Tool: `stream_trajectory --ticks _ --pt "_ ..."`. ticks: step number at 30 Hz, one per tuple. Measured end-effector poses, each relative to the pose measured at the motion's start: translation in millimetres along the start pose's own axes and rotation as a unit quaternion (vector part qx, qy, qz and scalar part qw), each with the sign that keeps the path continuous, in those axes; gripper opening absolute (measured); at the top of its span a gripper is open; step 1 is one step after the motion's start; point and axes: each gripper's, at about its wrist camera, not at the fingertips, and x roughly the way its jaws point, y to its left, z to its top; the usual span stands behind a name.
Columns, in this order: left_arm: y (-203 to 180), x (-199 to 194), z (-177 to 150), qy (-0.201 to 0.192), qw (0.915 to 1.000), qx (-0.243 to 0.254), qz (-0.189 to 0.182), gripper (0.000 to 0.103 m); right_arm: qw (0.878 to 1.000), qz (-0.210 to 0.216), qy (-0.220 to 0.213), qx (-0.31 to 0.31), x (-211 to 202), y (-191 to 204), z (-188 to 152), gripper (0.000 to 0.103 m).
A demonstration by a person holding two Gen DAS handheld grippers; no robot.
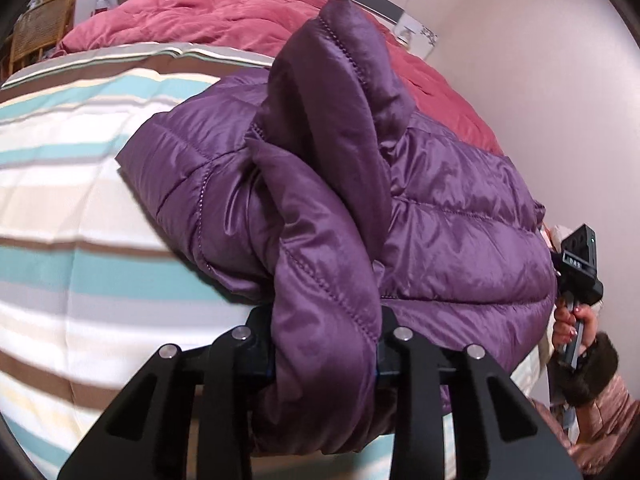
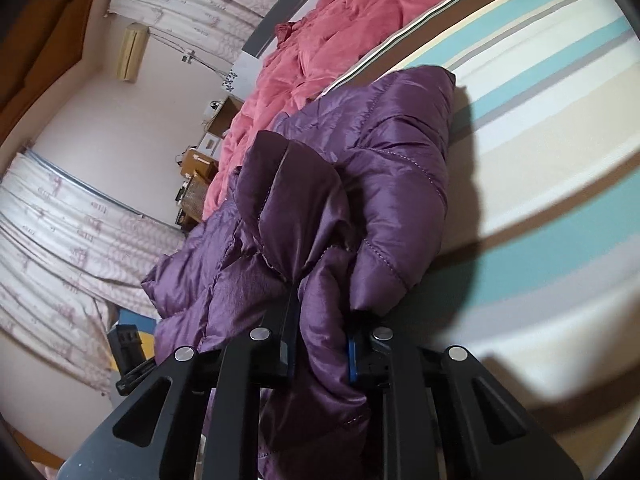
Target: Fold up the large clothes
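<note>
While the purple puffer jacket (image 1: 460, 216) is lying on the striped bed (image 1: 80, 200), both tongs — left (image 1: 326, 344) and right (image 2: 322, 344) — are clamping bunched folds of it.

Left tool (image 1: 326, 340) clamped on purple fabric, right tool (image 2: 322, 344) likewise pinching fabric, both angled downward

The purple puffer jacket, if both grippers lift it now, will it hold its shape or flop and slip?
The purple puffer jacket likely flops: it bunches and droops where the left gripper and right gripper pinch it. Its shiny shell looks slippery, so folds may slide. Its quilted padding suggests lightness for its bulk.
</note>
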Motion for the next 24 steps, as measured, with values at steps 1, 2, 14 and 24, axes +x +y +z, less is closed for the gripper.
stream_trajectory --ticks 1,2,14,24 --pt "-3.4 -4.3 -7.8 0.003 1.0 0.003 -0.004 0.03 1.0 0.0 0.002 0.0 -8.5 -0.9 -6.2 0.017" --pt "-7.2 -9.5 -16.9 0.006 0.9999 0.006 -0.007 0.03 1.0 0.0 0.004 -0.001 -14.2 -1.7 -10.3 0.017" --pt "-20.8 -55.8 -66.5 -0.038 0.9992 -0.002 0.016 0.068 0.997 -0.051 -0.047 -0.021 -74.6 -1.9 -45.9 0.047" --pt "-27.1 -74.2 -16.6 -0.097 0.9942 0.036 0.031 0.093 0.971 -0.143 -0.043 -0.188 -45.3 55.4 -23.7 0.072"
